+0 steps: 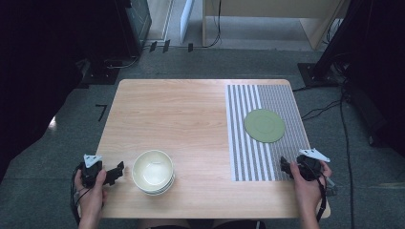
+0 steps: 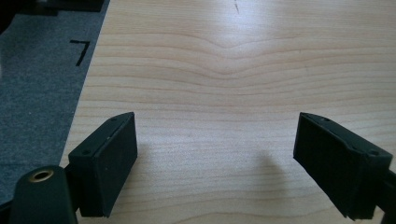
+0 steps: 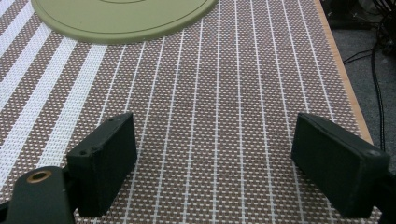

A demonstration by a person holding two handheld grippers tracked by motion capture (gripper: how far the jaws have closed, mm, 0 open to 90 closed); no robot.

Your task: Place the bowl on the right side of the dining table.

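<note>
Bowls point(image 1: 153, 171): stacked near the counter's point(image 1: 181, 114) front edge, untouched.
Plate point(image 1: 264, 125): on the striped mat point(image 1: 277, 157), right side.
My left tool point(image 1: 116, 172): jaws spread, empty, just beside bowls.
My right tool point(image 1: 285, 166): jaws spread, empty, over the mat.
Progress: judged not started.

cream bowls point(image 1: 153, 171) stacked near left tongs point(image 1: 116, 172); green plate point(image 1: 264, 125) on striped mat point(image 1: 266, 131).

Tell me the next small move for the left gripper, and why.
Probably swing the left gripper right toward the stacked bowls. Its fingers are open over bare wood, holding nothing, and the bowls sit just beside it. The right gripper, also open, waits on the striped mat near the green plate.
</note>
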